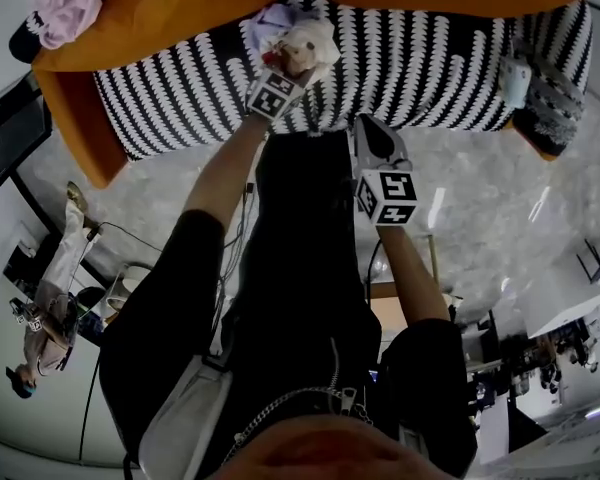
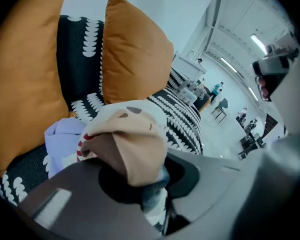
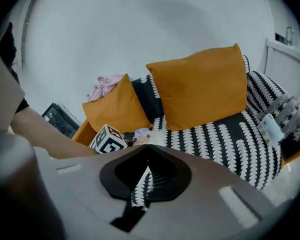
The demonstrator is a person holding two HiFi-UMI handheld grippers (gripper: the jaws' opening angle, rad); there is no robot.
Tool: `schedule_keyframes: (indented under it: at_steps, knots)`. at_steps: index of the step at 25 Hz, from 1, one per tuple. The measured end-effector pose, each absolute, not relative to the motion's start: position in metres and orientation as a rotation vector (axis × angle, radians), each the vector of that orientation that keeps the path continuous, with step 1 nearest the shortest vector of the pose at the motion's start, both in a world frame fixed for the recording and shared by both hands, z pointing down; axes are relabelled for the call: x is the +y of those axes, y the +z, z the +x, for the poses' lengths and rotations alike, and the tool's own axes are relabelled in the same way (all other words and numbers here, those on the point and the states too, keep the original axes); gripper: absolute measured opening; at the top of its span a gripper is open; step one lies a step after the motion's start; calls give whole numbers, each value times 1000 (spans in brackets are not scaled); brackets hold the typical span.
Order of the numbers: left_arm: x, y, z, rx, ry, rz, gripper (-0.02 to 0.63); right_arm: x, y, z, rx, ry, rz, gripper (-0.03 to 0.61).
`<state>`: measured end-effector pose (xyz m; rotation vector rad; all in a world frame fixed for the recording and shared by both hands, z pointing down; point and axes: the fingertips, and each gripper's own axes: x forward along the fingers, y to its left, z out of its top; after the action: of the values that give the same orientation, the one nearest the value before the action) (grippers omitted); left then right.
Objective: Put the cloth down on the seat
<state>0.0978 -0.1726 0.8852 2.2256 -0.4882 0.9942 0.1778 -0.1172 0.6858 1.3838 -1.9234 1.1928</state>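
Two: L tongs point(image 1: 288, 68) clamped on cloth point(image 1: 312, 40) over seat point(image 1: 430, 68); R tongs point(image 1: 370, 128) closed, empty, apart from cloth.

cloth point(image 1: 308, 40): cream-tan, dark marks, bunched, gripped over seat point(image 1: 430, 68) | seat: black, white scallop pattern

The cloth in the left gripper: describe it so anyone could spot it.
On the black-and-white sofa, find the seat by the left orange cushion. The cloth is bunched in the left gripper: cream and tan with dark spots, unlike the lavender cloth beside it.
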Motion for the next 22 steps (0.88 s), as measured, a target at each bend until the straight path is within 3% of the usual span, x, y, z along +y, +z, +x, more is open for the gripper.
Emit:
schedule_keyframes:
  at_steps: [11, 16, 22]
  knots:
    - [-178, 949, 79, -598, 1072, 1856, 78, -132, 693, 197, -1907, 1192, 1448, 2]
    - [-177, 932, 73, -608, 1087, 1953, 168, -133, 685, 181, -1935, 1182, 1470, 3]
    - [-165, 874, 61, -524, 1086, 2117, 172, -133, 658, 139, -1981, 1140, 1454, 3]
